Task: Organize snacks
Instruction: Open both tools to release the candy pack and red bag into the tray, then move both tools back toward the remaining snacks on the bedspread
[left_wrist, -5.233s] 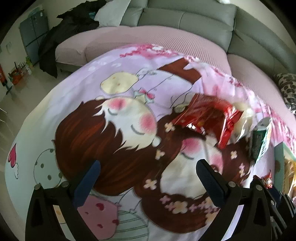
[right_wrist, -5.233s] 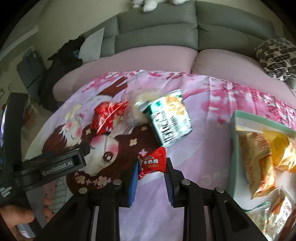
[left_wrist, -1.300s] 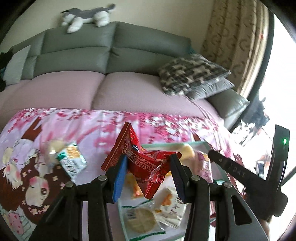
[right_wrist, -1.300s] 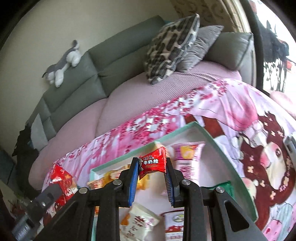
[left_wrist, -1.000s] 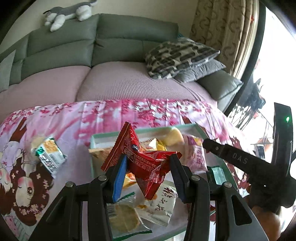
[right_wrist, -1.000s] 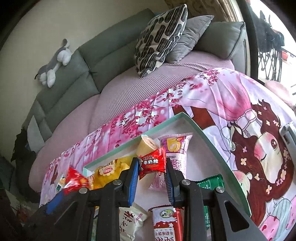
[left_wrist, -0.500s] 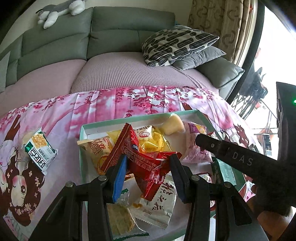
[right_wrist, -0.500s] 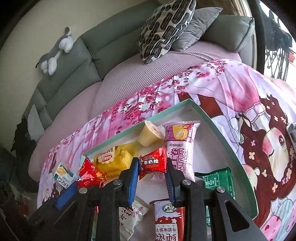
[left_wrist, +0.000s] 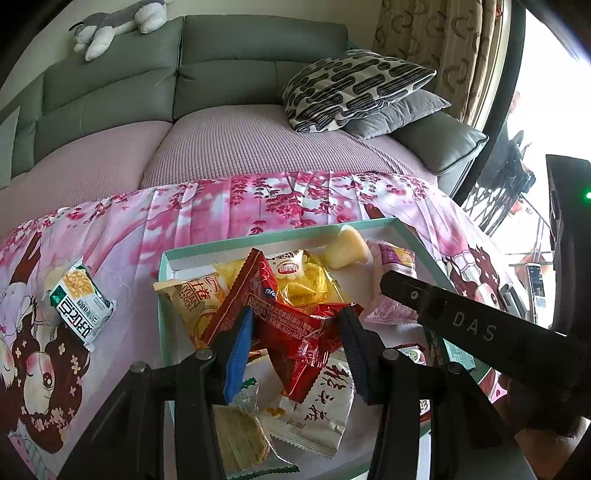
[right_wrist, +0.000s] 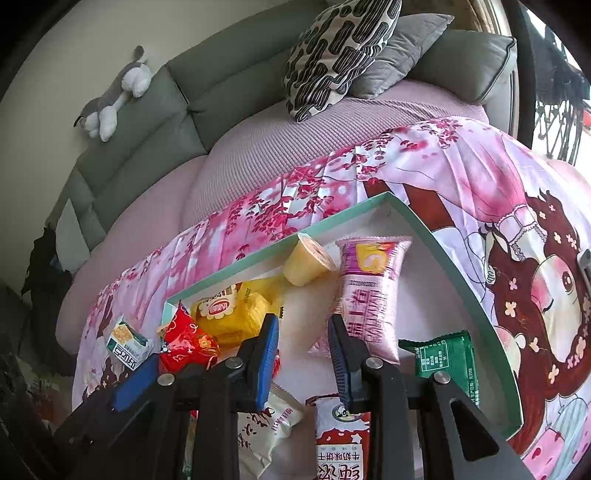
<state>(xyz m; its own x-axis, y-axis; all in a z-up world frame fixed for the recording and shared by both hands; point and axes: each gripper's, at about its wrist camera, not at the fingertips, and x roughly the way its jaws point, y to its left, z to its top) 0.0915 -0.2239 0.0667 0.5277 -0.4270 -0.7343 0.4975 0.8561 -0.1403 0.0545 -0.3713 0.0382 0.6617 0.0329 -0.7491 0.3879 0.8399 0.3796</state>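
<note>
My left gripper (left_wrist: 295, 332) is shut on a crumpled red snack bag (left_wrist: 291, 328) and holds it over the near left part of a white tray with a mint-green rim (left_wrist: 258, 240). The bag also shows in the right wrist view (right_wrist: 186, 341). My right gripper (right_wrist: 303, 343) is open and empty above the tray (right_wrist: 461, 273). A sliver of red (right_wrist: 276, 363) peeks beside its left finger. The tray holds several snacks: a yellow bag (right_wrist: 229, 314), a pudding cup (right_wrist: 306, 262), a pink pouch (right_wrist: 371, 295), a green packet (right_wrist: 447, 360).
A green-and-white snack packet (left_wrist: 79, 304) lies on the pink cartoon blanket (left_wrist: 110, 229) left of the tray. A grey sofa (left_wrist: 221, 74) with patterned cushions (left_wrist: 351, 88) stands behind. My right gripper's body (left_wrist: 480, 332) crosses the left wrist view on the right.
My right gripper has opened and the small red candy packet it held has left its jaws. Both grippers have come lower over the tray. The left still grips the red bag.
</note>
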